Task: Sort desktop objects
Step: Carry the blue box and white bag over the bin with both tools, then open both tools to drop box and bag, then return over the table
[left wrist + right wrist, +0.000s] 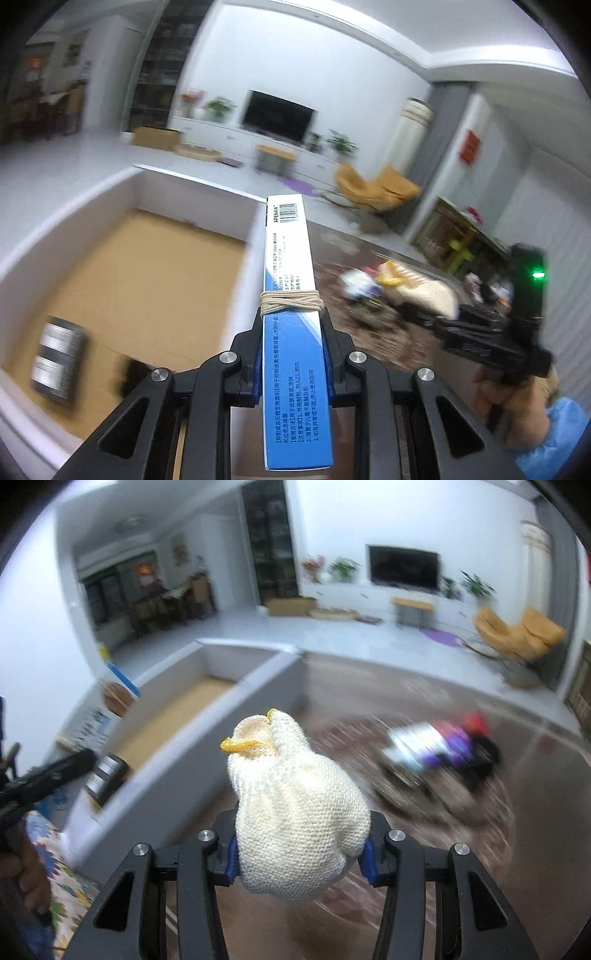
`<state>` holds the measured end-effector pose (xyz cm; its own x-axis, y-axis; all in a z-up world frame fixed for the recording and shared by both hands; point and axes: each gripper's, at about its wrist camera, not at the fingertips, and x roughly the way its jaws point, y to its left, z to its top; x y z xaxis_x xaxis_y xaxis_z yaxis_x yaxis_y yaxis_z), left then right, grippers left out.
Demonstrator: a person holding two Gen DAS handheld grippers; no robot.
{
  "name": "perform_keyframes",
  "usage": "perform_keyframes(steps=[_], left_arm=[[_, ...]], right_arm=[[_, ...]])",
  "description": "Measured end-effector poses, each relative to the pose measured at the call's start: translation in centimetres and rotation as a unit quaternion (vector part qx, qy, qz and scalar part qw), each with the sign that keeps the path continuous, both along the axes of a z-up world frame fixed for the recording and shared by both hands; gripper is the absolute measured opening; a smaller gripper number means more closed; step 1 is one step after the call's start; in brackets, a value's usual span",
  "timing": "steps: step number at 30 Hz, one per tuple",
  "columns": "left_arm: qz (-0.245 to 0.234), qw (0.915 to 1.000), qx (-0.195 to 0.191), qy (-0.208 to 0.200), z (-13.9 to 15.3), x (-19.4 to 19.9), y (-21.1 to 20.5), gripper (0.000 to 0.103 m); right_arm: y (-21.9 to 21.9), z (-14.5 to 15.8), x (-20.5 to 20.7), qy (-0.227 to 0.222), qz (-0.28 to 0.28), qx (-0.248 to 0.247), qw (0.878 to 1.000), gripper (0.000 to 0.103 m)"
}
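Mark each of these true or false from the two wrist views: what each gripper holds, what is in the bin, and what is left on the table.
1. The left gripper clamps a blue-and-white box. True.
2. The right gripper is empty. False: it is shut on a cream knit glove.
3. A rubber band wraps the box. True.
4. The white bin holds nothing. False: a dark silver-labelled item lies on its floor.
5. Mixed items remain on the table. True.

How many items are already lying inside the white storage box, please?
1: a black item with silver labels, lying on the brown floor of the white storage box near its closer end. More may be hidden behind the box walls.
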<state>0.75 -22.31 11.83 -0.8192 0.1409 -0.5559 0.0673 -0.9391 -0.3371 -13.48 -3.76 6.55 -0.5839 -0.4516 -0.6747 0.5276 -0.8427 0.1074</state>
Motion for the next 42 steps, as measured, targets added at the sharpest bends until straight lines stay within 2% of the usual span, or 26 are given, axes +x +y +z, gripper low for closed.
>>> perform_keyframes(steps=[5,8,11,12,14,16,17,18,19,21,23,25,26,28,30,33,35,39,42], left_arm=[[0.079,0.995,0.008,-0.06,-2.1,-0.4,-8.9,0.023],[0.098,0.9896,0.005,-0.104,-4.1,-0.5,-11.7,0.023],[0.098,0.9827,-0.003,-0.157,-6.1,-1.0,-12.8,0.025],[0.104,0.9786,-0.007,-0.177,-7.0,-1.0,-13.0,0.027],[0.112,0.9738,-0.007,-0.198,-8.6,-0.6,-12.9,0.038],[0.11,0.9768,-0.014,-0.183,-8.4,-0.3,-12.4,0.051],[0.114,0.9777,-0.021,-0.175,-8.0,-0.1,-12.0,0.058],[0.124,0.9786,-0.027,-0.162,-7.5,0.3,-11.6,0.068],[0.133,0.9796,-0.032,-0.147,-7.2,0.7,-11.2,0.071],[0.144,0.9825,-0.04,-0.111,-5.5,1.4,-9.7,0.071],[0.133,0.9879,-0.036,-0.07,-3.5,2.1,-7.2,0.071],[0.109,0.9928,-0.029,-0.04,-2.0,2.4,-4.7,0.073],[0.09,0.9953,-0.027,-0.024,-1.2,2.6,-2.9,0.074],[0.042,0.9987,-0.028,0.005,0.2,3.1,1.5,0.089],[-0.002,0.9995,-0.026,0.017,0.5,3.5,5.3,0.102],[-0.07,0.9974,-0.018,0.004,-1.3,3.2,10.8,0.103],[-0.099,0.9946,-0.026,-0.019,-3.6,2.5,13.7,0.103],[-0.126,0.9832,-0.096,-0.09,-10.2,-0.6,18.4,0.103],[-0.119,0.9772,-0.132,-0.116,-12.7,-2.8,19.1,0.103]], right_arm=[[-10.4,1.7,0.3,-0.002,0.085,-0.019,0.996,0.049],[-16.9,0.6,0.8,-0.01,0.13,0.007,0.991,0.05],[-22.0,-2.1,0.7,-0.019,0.151,0.053,0.987,0.055],[-23.3,-3.3,0.5,-0.03,0.155,0.067,0.985,0.057],[-25.1,-5.6,-0.2,-0.06,0.155,0.095,0.982,0.071],[-25.5,-6.7,-0.6,-0.072,0.148,0.097,0.982,0.074],[-25.0,-6.7,-0.7,-0.075,0.146,0.081,0.983,0.077],[-24.4,-6.5,-0.7,-0.077,0.147,0.064,0.984,0.081],[-23.4,-6.1,-0.7,-0.076,0.146,0.045,0.985,0.085],[-20.8,-4.7,-0.3,-0.053,0.134,0.013,0.989,0.086],[-16.8,-3.2,0.3,-0.013,0.112,-0.013,0.994,0.094],[-13.3,-2.2,1.1,0.033,0.075,-0.012,0.997,0.103],[-10.6,-2.2,1.6,0.06,0.049,-0.004,0.997,0.103],[-6.2,-2.9,2.2,0.085,0.011,0.021,0.996,0.103],[-0.9,-5.1,2.3,0.078,-0.032,0.059,0.995,0.103],[5.9,-8.9,2.1,0.023,-0.096,0.102,0.99,0.103],[9.4,-10.6,2.4,-0.006,-0.131,0.103,0.986,0.103],[15.6,-13.4,3.0,-0.056,-0.203,0.085,0.974,0.103],[16.7,-14.4,2.9,-0.073,-0.222,0.082,0.969,0.103]])
